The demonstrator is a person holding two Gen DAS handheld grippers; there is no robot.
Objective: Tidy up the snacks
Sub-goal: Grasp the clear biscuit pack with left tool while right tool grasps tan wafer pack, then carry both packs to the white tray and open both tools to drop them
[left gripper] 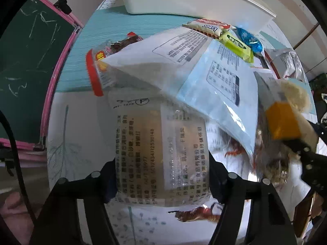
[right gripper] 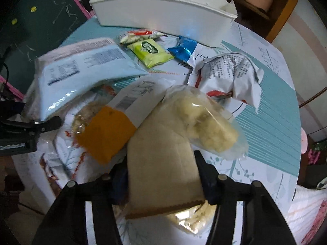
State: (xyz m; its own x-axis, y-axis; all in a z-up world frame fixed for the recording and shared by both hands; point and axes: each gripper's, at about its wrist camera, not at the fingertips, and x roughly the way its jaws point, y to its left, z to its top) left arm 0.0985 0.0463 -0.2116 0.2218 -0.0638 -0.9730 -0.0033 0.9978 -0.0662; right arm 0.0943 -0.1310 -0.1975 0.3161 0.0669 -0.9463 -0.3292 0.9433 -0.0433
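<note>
My left gripper (left gripper: 162, 181) is shut on a clear snack packet (left gripper: 161, 155) with black print, held above the table. White and light blue packets (left gripper: 214, 85) rest over its far end. My right gripper (right gripper: 163, 185) is shut on a beige packet of pale snacks (right gripper: 163, 163) with an orange and white label (right gripper: 106, 130); it shows in the left wrist view (left gripper: 284, 120) too. A white bin (right gripper: 163, 8) stands at the back of the table. A green packet (right gripper: 151, 53), a blue packet (right gripper: 184, 51) and a red-and-white packet (right gripper: 139, 34) lie before it.
A crumpled white printed bag (right gripper: 231, 75) lies right of centre. A green chalkboard with a pink frame (left gripper: 30, 65) stands left of the table. The table carries a patterned cloth with teal stripes (right gripper: 271, 122). A red-edged packet (left gripper: 96, 77) lies behind the left packet.
</note>
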